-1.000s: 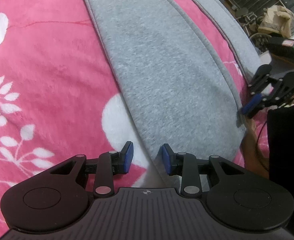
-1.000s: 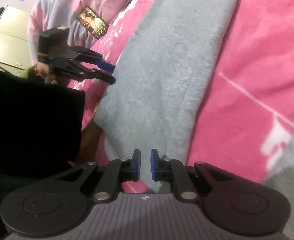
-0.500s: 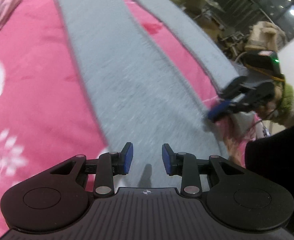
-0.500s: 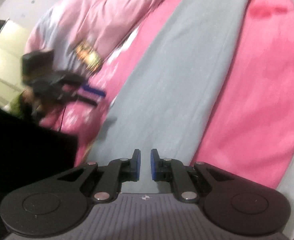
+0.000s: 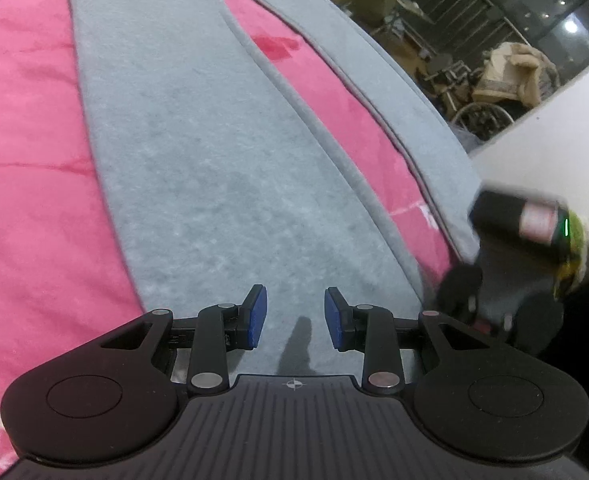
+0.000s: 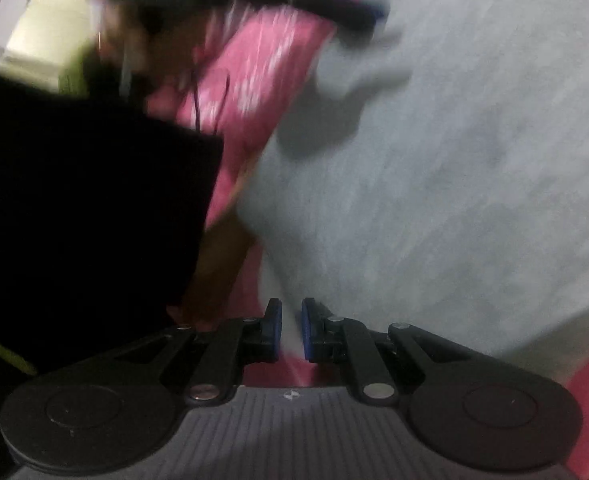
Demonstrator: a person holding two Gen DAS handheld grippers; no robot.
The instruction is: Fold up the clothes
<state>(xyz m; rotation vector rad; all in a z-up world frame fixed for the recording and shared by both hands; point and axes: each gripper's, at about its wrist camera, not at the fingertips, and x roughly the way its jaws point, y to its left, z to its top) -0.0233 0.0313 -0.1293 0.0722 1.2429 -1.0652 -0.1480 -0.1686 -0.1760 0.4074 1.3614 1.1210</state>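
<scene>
Left wrist view: left gripper [image 5: 295,318] sits bottom center w/ blue pads set moderately apart and nothing between them, just hovering over the near end of the grey pants [image 5: 214,160]. One leg runs from bottom center up to the top left, the other goes diagonally along the right side, w/ a strip of pink blanket [image 5: 30,160] showing between them. Right gripper [image 5: 494,304] is a blurry black lump at the right edge by the second leg's end; can't tell its fingers from here.

Right wrist view: pretty smeared. Right gripper [image 6: 291,330] bottom center, pads nearly together w/ only a thin slit, and grey fabric [image 6: 454,200] shows in that slit, but can't tell if it's pinched. Left gripper [image 6: 346,8] is a dark blur across the top.
</scene>
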